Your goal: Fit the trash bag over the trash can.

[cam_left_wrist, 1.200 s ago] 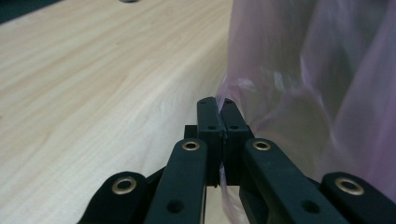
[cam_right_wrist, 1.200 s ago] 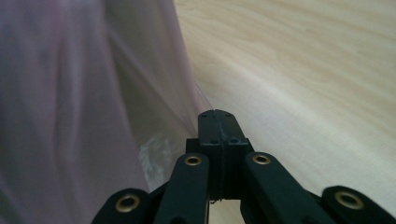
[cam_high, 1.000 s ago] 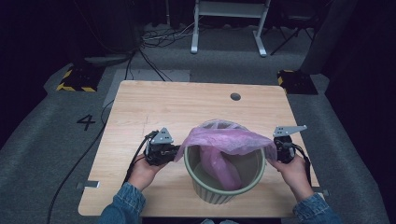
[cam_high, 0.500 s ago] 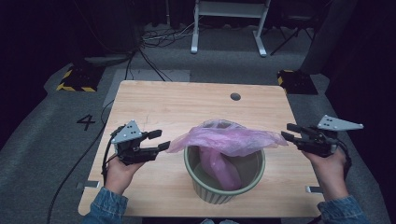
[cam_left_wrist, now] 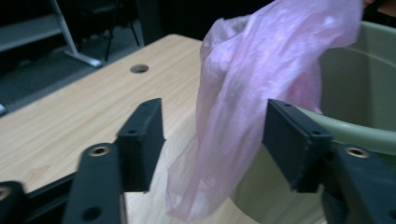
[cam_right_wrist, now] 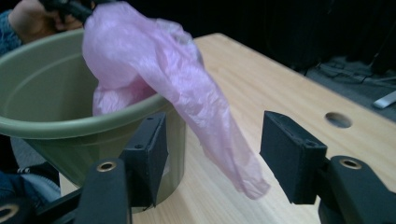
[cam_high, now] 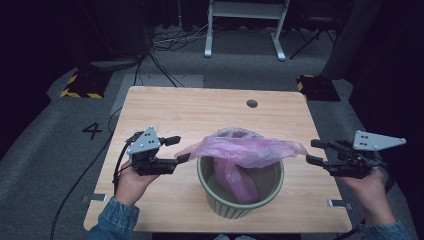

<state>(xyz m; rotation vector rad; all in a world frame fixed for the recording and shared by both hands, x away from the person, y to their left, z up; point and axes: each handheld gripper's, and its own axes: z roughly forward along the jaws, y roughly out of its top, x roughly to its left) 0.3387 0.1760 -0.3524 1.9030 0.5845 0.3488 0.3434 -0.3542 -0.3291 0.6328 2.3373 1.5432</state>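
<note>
1. One thin pink plastic bag [cam_high: 245,150] lies draped across the mouth of the green bin [cam_high: 240,197], partly sunk inside, with a loose flap hanging off each side.
2. It looks feather-light, limp and slick; I judge it will crumple, slide off the rim or tear if yanked.
3. Best hold: pinch each hanging flap near its edge, between the pads, then pull outward and down over the rim.
4. Left tongs [cam_high: 180,150] have just been opening; the near flap hangs between their jaws, unpressed.
5. Right tongs [cam_high: 316,151], also just opening, stand released just beside the far flap.
6. Bin rests on the tabletop [cam_high: 190,107] between both tongs.
</note>
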